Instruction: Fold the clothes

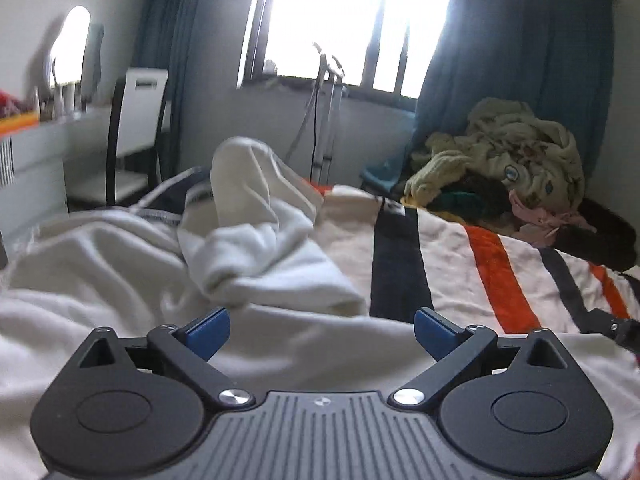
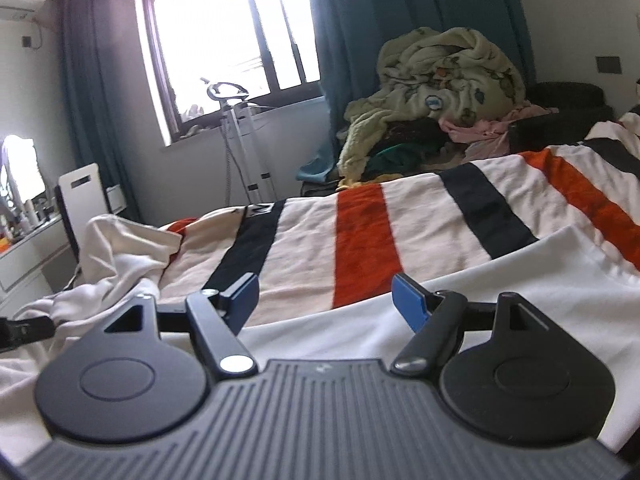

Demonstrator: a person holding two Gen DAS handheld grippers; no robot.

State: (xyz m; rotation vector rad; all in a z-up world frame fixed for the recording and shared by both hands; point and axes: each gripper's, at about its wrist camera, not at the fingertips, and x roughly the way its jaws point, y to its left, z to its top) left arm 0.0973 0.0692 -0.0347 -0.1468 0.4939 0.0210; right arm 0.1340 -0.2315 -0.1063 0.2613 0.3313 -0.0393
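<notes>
A white garment lies rumpled on the striped bed, one sleeve bunched up in a hump, with dark trim showing at the collar. My left gripper hovers low over its near part, open, nothing between the blue pads. In the right wrist view the same white garment spreads flat under my right gripper, which is also open and holds nothing. The tip of the other gripper shows at the left edge.
A cream blanket with orange and dark stripes covers the bed. A heap of clothes and a yellowish blanket sits at the far side by teal curtains. A white chair, a dresser and a garment steamer stand are near the window.
</notes>
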